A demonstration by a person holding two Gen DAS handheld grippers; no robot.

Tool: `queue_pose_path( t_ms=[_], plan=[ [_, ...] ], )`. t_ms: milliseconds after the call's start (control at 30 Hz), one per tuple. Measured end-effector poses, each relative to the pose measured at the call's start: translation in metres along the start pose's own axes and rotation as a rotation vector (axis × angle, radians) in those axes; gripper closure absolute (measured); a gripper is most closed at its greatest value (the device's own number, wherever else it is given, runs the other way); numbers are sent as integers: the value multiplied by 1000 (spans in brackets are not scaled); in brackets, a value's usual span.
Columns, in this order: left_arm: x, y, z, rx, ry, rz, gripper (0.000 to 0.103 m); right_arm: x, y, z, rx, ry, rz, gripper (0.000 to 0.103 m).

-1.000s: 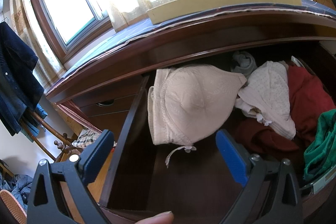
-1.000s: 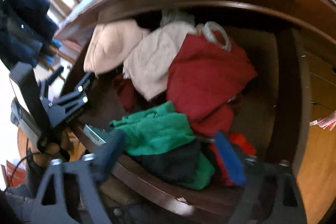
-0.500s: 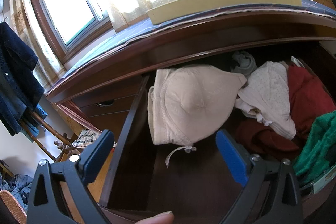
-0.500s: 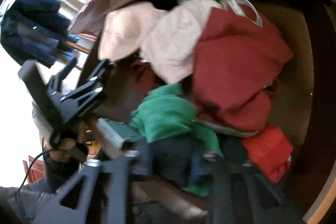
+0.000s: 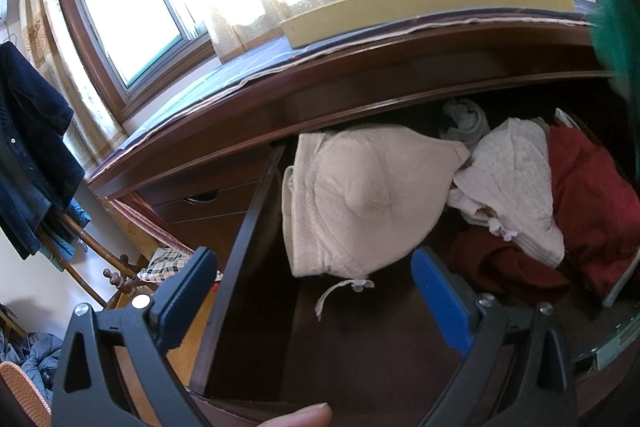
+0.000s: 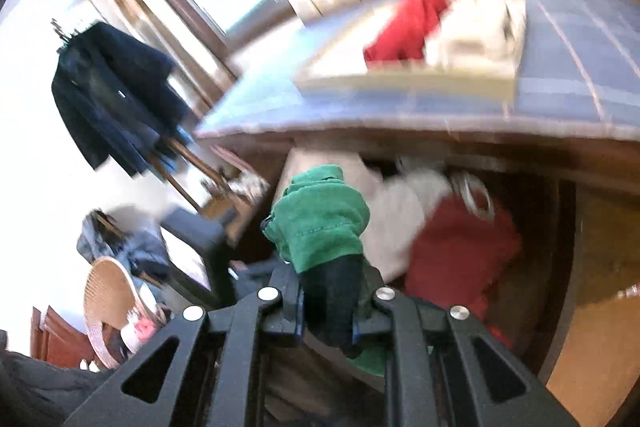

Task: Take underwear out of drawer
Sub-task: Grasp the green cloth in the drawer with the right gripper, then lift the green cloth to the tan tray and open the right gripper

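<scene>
My right hand-held gripper is clamped on the green underwear: light, limp, bunched; the fold suits. Left hand-held gripper gapes empty over the drawer.

Cream bra in open drawer

The dark wood drawer is pulled open and stuffed — a beige bra on the left, a dotted white piece in the middle, dark red clothes at right. On the dresser top sits a yellowish tray.
</scene>
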State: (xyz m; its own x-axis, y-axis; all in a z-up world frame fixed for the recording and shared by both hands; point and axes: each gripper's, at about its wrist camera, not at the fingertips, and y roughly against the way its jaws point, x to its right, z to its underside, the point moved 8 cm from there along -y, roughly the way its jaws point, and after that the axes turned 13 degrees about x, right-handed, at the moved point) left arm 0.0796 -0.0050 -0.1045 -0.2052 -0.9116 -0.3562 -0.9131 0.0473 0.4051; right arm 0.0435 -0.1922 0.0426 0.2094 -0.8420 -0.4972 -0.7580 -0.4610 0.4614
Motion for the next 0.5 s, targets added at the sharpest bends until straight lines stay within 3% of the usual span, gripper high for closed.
queue_pose_path(
  t_ms=[233,500],
  plan=[
    [-1,1,-2,4,0,-1,4,-20,8,-60,125,5,-47,86],
    [0,0,-2,10,0,-3,4,-38,-9,-135,236,-71,-146,86]
  ],
)
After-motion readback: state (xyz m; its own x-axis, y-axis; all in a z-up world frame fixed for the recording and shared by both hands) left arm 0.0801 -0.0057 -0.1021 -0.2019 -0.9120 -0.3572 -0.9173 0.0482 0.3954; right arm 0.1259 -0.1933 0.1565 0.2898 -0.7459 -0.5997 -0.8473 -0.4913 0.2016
